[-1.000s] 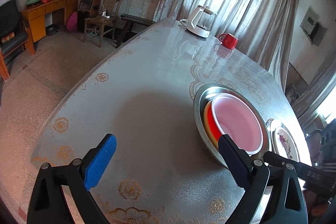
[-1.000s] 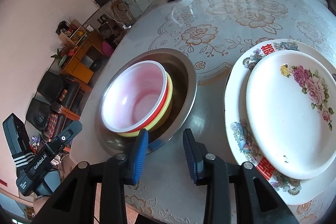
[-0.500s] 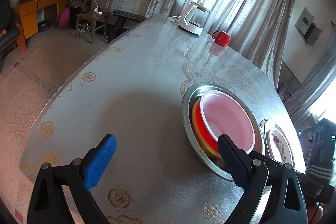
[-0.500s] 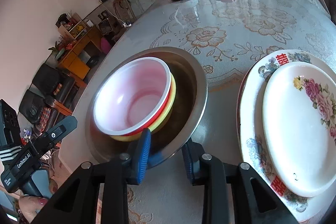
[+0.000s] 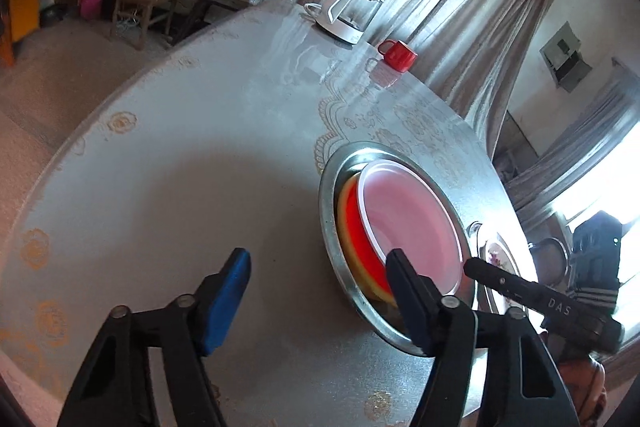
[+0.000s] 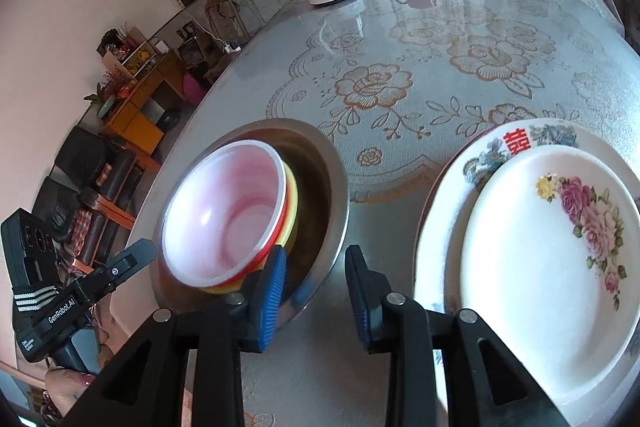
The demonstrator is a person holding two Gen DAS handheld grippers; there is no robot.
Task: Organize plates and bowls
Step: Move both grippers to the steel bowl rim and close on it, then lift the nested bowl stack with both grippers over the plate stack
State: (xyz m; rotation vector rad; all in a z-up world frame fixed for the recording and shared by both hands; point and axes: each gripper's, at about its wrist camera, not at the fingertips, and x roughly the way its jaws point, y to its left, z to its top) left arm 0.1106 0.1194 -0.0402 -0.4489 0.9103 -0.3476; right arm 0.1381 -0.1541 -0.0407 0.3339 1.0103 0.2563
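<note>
Now our right claw [image 6: 316, 291], jaws narrow, straddles the steel basin's [image 6: 336, 195] near rim, unpinched; our left claw [image 5: 316, 283], just narrowing on nothing, sits beside it.

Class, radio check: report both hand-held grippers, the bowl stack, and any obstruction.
Left hand-held gripper just been closing, empty. Right hand-held gripper straddling steel basin rim, contact unclear. Bowl stack nested inside; plates beside. Nothing in the way.
</note>
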